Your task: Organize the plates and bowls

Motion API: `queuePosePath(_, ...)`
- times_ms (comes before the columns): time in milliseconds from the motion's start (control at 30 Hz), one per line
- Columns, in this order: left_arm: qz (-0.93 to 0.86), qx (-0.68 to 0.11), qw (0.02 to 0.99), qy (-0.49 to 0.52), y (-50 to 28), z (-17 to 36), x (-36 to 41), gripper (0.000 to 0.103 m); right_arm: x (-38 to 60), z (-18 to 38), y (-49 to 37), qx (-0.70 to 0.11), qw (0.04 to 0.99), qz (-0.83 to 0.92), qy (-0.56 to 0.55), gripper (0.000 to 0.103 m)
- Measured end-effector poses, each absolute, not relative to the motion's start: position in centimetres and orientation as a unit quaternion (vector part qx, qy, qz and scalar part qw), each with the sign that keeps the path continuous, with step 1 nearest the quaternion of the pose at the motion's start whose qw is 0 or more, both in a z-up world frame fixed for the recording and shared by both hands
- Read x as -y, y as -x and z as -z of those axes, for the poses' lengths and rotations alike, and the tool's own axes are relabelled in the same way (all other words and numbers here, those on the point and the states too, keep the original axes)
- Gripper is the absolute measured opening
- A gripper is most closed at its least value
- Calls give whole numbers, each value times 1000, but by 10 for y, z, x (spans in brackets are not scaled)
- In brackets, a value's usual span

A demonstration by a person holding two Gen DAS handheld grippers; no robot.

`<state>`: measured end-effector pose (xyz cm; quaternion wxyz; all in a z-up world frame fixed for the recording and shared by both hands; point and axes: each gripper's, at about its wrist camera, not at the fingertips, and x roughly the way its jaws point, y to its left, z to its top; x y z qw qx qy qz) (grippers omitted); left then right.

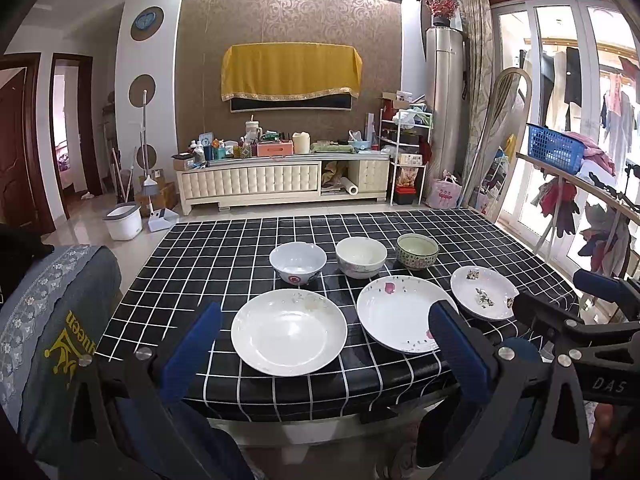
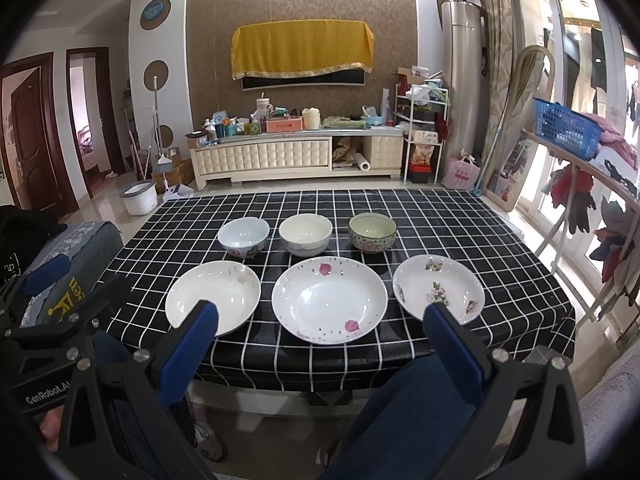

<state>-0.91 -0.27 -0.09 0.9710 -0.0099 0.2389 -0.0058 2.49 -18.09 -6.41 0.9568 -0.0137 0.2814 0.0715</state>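
Near rim of the plain plate point(image 2: 216, 296) hidden behind the right gripper's point(image 2: 320, 344) left finger point(image 2: 192, 344); near edge of the flowered plate point(image 2: 440, 292) covered by its right finger. Beyond the plates, clutter on the cabinet point(image 2: 260, 156) too small to identify. Right of the plates, table point(image 1: 280, 392) corner masked by the other gripper.

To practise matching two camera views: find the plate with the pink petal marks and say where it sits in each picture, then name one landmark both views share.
Left wrist view: the petal plate lies right of centre in the front row, partly behind the left gripper's right finger.
Right wrist view: the petal plate lies at centre, framed between the two fingers.
Shared landmark: the yellow cloth on the far wall.
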Motion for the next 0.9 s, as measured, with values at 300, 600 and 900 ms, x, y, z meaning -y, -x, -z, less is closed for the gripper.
queuePosePath(300, 4, -242, 970, 9, 5, 4, 3, 102, 183, 66, -24, -289, 954, -77, 9, 103)
queuePosePath(600, 3, -242, 970, 4, 5, 6, 4, 102, 184, 65, -24, -290, 954, -76, 11, 103)
queuePosePath(900, 1, -238, 971, 1, 8, 7, 6, 102, 184, 64, -22, -289, 954, -78, 11, 103)
